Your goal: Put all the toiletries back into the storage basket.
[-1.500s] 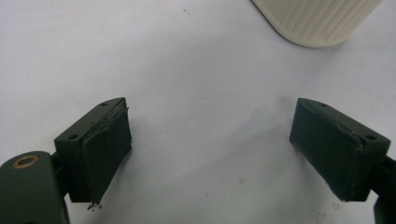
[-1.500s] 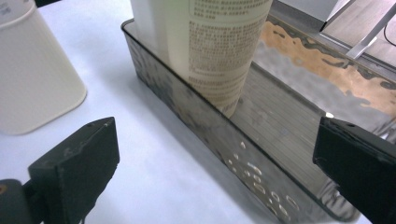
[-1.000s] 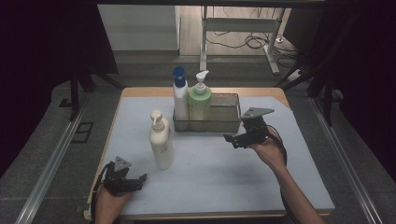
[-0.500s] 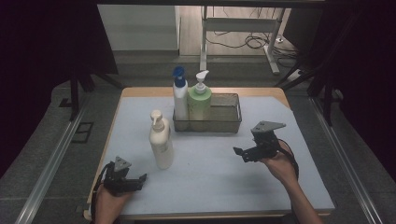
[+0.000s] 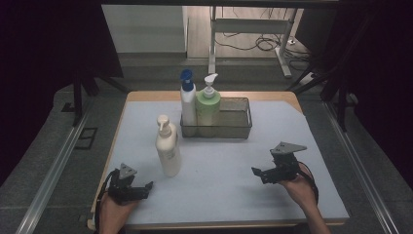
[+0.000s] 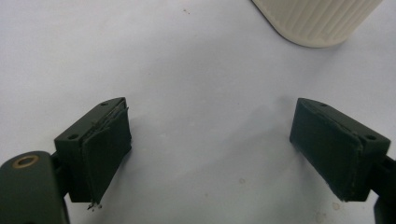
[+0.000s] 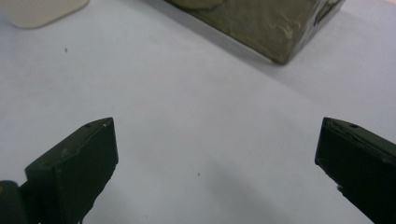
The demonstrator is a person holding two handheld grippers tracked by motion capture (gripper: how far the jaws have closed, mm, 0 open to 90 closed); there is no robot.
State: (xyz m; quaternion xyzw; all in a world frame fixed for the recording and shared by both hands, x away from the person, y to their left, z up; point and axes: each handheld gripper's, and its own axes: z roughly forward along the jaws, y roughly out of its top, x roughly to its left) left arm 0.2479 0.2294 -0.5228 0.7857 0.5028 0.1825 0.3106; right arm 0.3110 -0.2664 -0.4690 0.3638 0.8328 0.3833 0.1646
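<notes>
Eyeing the cream ribbed plastic pump bottle (image 5: pixel 168 148) upright near the desk's (image 5: pixel 234 190) front-left corner: light, slick, top-heavy. My left claw (image 5: pixel 146 186) gapes empty; I'd clamp mid-body.

Your work surface is a wooden table (image 5: pixel 146 96) with a tan edge showing along the far and left sides, sitting mid-frame in the high view. A pale blue-grey mat (image 5: pixel 292 146) covers nearly all of its top. Directly on the mat, centre-left of the frame: a cream plastic pump bottle (image 5: pixel 167 147), upright, standing alone. Behind it, toward the upper centre: a dark wire-mesh rectangular basket (image 5: pixel 234 126), its long side across the frame. Bottle and basket are near each other but apart. In your left gripper view the bottle's ribbed cream base (image 6: pixel 317 21) sits at upper right on the mat.
</notes>
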